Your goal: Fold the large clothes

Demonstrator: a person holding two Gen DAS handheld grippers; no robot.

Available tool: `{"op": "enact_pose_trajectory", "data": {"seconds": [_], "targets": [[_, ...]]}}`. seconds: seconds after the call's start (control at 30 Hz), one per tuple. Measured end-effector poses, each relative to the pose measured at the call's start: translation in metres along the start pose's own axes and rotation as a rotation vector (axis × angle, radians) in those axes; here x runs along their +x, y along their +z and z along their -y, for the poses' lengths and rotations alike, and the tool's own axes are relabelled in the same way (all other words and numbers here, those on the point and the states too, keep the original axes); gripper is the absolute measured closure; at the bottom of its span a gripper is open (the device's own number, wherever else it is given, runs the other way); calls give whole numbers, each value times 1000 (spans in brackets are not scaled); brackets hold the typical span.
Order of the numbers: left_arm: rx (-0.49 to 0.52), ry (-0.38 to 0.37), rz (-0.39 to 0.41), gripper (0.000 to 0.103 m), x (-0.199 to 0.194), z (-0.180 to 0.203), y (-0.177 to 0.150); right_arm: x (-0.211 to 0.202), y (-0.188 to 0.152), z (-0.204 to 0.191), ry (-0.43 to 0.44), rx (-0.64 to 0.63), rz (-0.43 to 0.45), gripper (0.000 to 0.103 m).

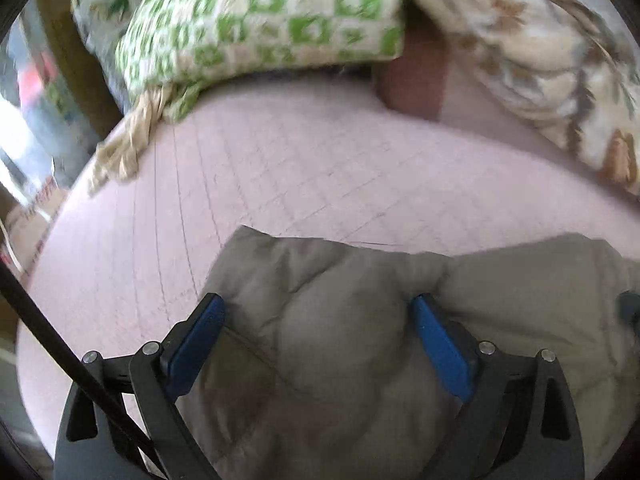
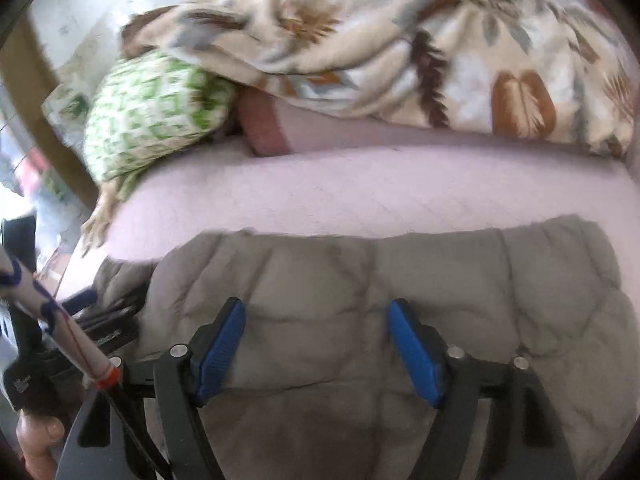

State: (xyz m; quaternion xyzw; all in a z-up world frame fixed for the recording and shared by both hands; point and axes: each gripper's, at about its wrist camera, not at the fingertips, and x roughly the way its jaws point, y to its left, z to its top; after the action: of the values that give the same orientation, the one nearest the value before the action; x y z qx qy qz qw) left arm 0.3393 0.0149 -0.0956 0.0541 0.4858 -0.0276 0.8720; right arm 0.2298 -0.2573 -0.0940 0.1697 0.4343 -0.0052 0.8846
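Note:
A grey-beige quilted puffer garment (image 1: pixel 340 340) lies bunched on a pink quilted bed cover (image 1: pixel 280 168). In the left wrist view its far edge is just beyond the fingertips. My left gripper (image 1: pixel 318 300) stands wide open over the garment's left part. Padding bulges up between the blue pads (image 1: pixel 196 344), which do not squeeze it. In the right wrist view the garment (image 2: pixel 440 280) spreads across the lower half. My right gripper (image 2: pixel 316 304) is open above it, its pads (image 2: pixel 416 352) apart on either side of a quilted panel. The left gripper's black body (image 2: pixel 108 320) shows at the garment's left end.
A green-and-white patterned pillow (image 1: pixel 260 20) lies at the far left of the bed. A floral blanket (image 2: pixel 400 48) is heaped along the back, with a brown cushion (image 2: pixel 264 124) between them. The bed's left edge (image 1: pixel 60 216) drops to the floor. A hand (image 2: pixel 38 436) shows low left.

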Motion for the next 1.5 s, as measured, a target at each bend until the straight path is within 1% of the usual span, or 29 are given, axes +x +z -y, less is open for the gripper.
{"op": "enact_pose_trajectory", "data": {"seconds": [0.07, 0.1, 0.13, 0.17, 0.2, 0.23, 0.27, 0.3, 0.37, 0.43, 0.47, 0.5, 0.53, 0.6, 0.63, 0.7, 0.77, 0.8, 0.83, 0.87, 0.93, 0.97, 1.03, 1.13, 1.23, 1.33, 1.5], "targets": [[-31, -16, -3, 7, 8, -14, -2, 1, 5, 28, -29, 66, 3, 26], [-41, -22, -5, 7, 11, -18, -2, 2, 5, 46, -58, 89, 2, 26], [-69, -50, -14, 7, 14, -27, -3, 2, 3, 68, -110, 109, -4, 27], [-93, -74, -22, 7, 17, -33, -4, 1, 1, 87, -119, 136, -8, 29], [-122, -100, -32, 7, 18, -39, -4, -3, -3, 115, -85, 186, -7, 42], [-148, -125, -41, 7, 19, -45, -5, -6, -5, 129, -69, 211, -6, 62], [-176, -152, -47, 7, 18, -54, -6, -12, -8, 148, -56, 236, -10, 70], [-188, -163, -43, 7, 15, -58, -7, -16, -11, 159, -50, 249, -13, 75], [-179, -151, -9, 7, 0, -64, -9, -35, -18, 180, -76, 289, 7, 75], [-134, -103, 51, 7, -22, -66, -13, -58, -21, 190, -104, 297, 31, 69], [-107, -72, 92, 7, -37, -66, -16, -68, -23, 191, -130, 293, 39, 64], [-82, -36, 137, 7, -53, -66, -20, -83, -27, 192, -177, 284, 59, 51], [-61, 3, 179, 7, -68, -66, -24, -94, -29, 191, -194, 275, 81, 47], [-31, 65, 276, 7, -104, -68, -37, -120, -39, 187, -203, 248, 121, 47], [-29, 91, 313, 7, -119, -70, -42, -131, -44, 185, -206, 239, 130, 45], [-28, 162, 419, 7, -159, -73, -61, -155, -57, 178, -210, 232, 162, 42], [-30, 223, 508, 7, -192, -74, -78, -174, -70, 169, -218, 221, 192, 40], [-35, 248, 548, 5, -209, -75, -87, -188, -80, 161, -215, 205, 217, 38], [-51, 273, 609, 3, -230, -76, -101, -196, -87, 154, -214, 191, 234, 34], [-61, 282, 648, 0, -244, -77, -108, -205, -95, 146, -224, 175, 251, 33], [-73, 286, 717, 0, -273, -80, -127, -223, -112, 125, -273, 121, 296, 27], [-68, 272, 738, 0, -289, -81, -139, -229, -120, 116, -299, 98, 315, 26], [-59, 254, 757, 0, -308, -80, -156, -240, -137, 96, -363, 50, 349, 24], [-62, 219, 777, 0, -336, -80, -184, -251, -161, 75, -416, 20, 373, 21], [-63, 171, 788, 0, -355, -80, -207, -261, -183, 59, -446, 1, 397, 19], [-76, 160, 805, 0, -373, -78, -228, -270, -203, 45, -475, -4, 418, 17], [-94, 107, 822, 0, -399, -73, -262, -280, -226, 30, -453, -18, 430, 17]]}}
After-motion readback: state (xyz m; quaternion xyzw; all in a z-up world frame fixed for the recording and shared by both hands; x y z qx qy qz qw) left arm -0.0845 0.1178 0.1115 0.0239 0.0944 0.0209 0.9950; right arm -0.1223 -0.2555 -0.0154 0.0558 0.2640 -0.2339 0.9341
